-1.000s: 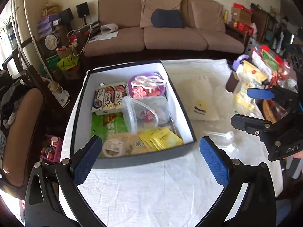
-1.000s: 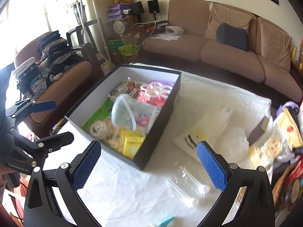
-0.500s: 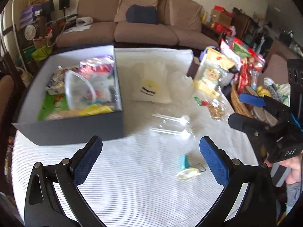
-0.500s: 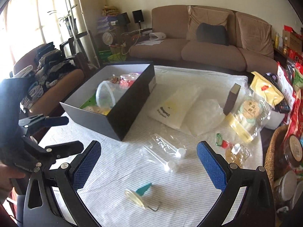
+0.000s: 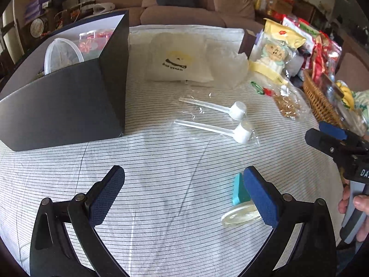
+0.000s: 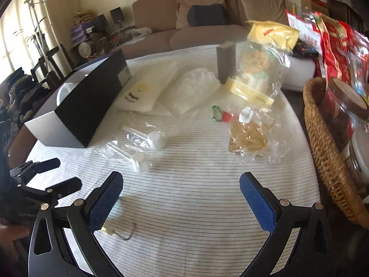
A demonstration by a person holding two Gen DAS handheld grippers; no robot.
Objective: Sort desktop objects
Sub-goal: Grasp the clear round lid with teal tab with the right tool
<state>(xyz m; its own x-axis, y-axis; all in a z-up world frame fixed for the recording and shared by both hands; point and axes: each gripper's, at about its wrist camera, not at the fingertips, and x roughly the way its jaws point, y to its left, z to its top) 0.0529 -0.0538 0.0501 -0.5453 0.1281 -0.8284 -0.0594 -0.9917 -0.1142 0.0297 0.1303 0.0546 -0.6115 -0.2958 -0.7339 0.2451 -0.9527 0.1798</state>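
Observation:
A black box (image 5: 69,97) with sorted items stands at the left of the striped tablecloth; it also shows in the right wrist view (image 6: 87,101). Two wrapped white plastic scoops (image 5: 237,132) lie mid-table. A teal clip on a clear suction hook (image 5: 239,205) lies just beside my left gripper's right finger. My left gripper (image 5: 184,196) is open and empty, low over the cloth. My right gripper (image 6: 181,198) is open and empty, over bare cloth; the hook's wire end (image 6: 124,232) shows by its left finger. A clear bag of brown bits (image 6: 251,136) lies ahead.
A white pouch with a yellow print (image 5: 177,60) and a clear bag (image 5: 226,67) lie behind the scoops. A wicker basket (image 6: 322,143) with jars and snack bags (image 6: 332,43) crowds the right edge. A green carabiner (image 6: 215,113) lies mid-table.
Both grippers have swung away from the box and dropped lower toward the table's right half. The left gripper has come close beside the teal clip hook.

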